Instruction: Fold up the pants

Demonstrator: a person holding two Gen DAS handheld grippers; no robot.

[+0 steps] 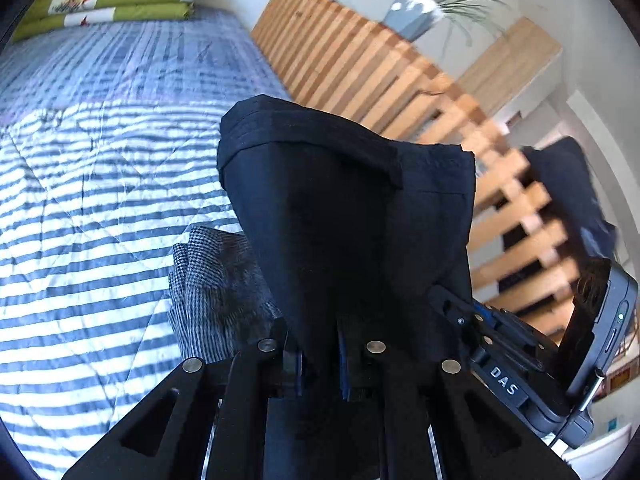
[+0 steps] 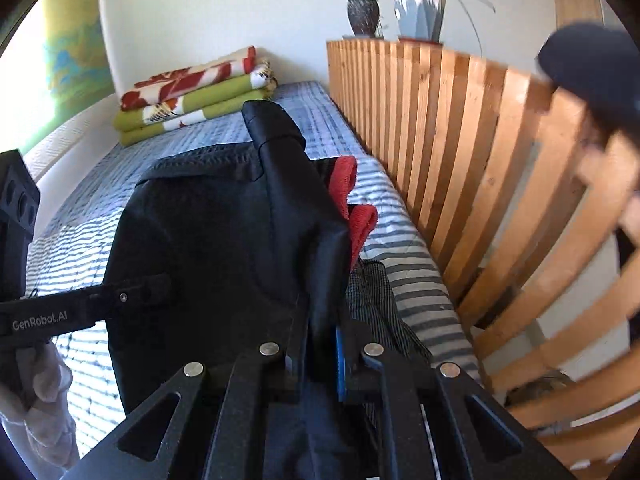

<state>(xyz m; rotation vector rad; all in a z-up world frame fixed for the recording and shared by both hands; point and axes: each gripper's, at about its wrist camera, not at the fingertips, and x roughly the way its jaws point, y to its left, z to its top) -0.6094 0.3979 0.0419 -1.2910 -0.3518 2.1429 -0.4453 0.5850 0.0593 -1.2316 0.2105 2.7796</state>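
Pants [image 2: 208,232] clamped by "GenRobot.AI" left gripper [image 2: 152,286] and right gripper [image 2: 320,356].

We see the pants [image 2: 208,240] over the bed [image 2: 72,248], folded blankets [image 2: 192,92] behind them, the slatted rail [image 2: 460,128] to their right.

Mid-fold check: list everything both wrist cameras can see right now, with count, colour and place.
Pants: one, black, lifted over the bed, pinched by both grippers.
Bed cover: one, blue-white striped.
Folded blankets: stack, green and red-white floral, far end of bed.
Red garment: one, beside the pants, near the slats.
Checked garment: one, grey, on the bed.
Slatted rail: one, wooden, along the bed.
Pots: two, dark and grey-white, on the rail; the grey-white holds a plant.
Left gripper: black, fingers shut on pants.
Right gripper: black, shut on pants.
Gloved hand: white, holding left gripper.
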